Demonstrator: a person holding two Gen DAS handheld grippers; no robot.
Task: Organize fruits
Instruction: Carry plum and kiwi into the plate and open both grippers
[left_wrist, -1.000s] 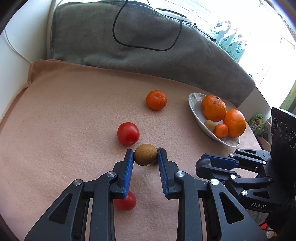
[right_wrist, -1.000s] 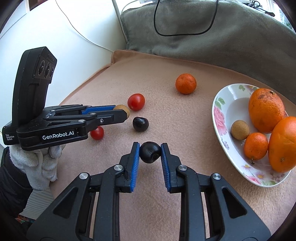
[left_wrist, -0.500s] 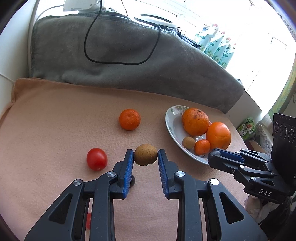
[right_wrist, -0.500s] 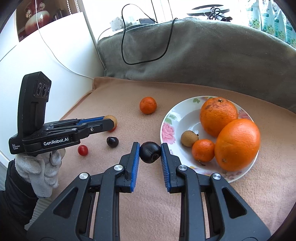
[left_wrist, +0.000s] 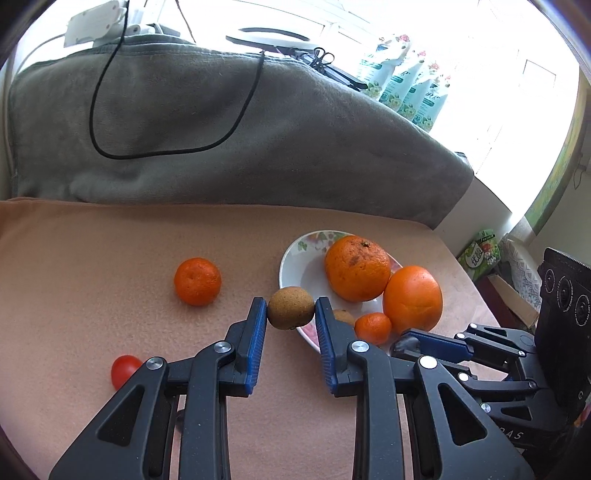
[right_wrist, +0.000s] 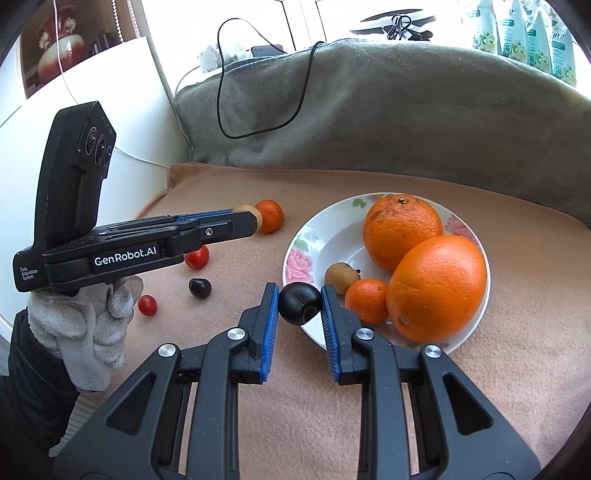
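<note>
the left tongs (left_wrist: 290, 308) pinch a brown fruit (left_wrist: 290, 307) between the blue pads, held above the near-left rim of the plate (left_wrist: 295, 264). the right tongs (right_wrist: 300, 303) pinch a dark fruit (right_wrist: 300, 303), held over the near-left rim of the same plate (right_wrist: 317, 236).

the plate carries two oranges (right_wrist: 402, 230) (right_wrist: 437, 288) touching each other, a small mandarin (right_wrist: 367, 301) against the nearer orange, and a small brown fruit (right_wrist: 341, 274) just beside the mandarin. the bare part of the plate lies on its left side.

on the peach cloth (right_wrist: 406, 387) left of the plate lie a loose mandarin (right_wrist: 271, 216), a tomato (right_wrist: 197, 257), a second dark fruit (right_wrist: 200, 288) and a cherry tomato (right_wrist: 147, 305), each apart from the others.

in the right wrist view the left tongs (right_wrist: 248, 217) cross in front of the tomato and touch the outline of the loose mandarin; a gloved hand (right_wrist: 88, 325) holds them. in the left wrist view the right tongs (left_wrist: 408, 341) sit low at the right, just beside the plate.

a grey blanket (left_wrist: 258, 129) with a black cable (left_wrist: 110, 147) rises behind the cloth's far edge. a white wall (right_wrist: 147, 122) closes the left side. the cloth in front of the plate lies open.
</note>
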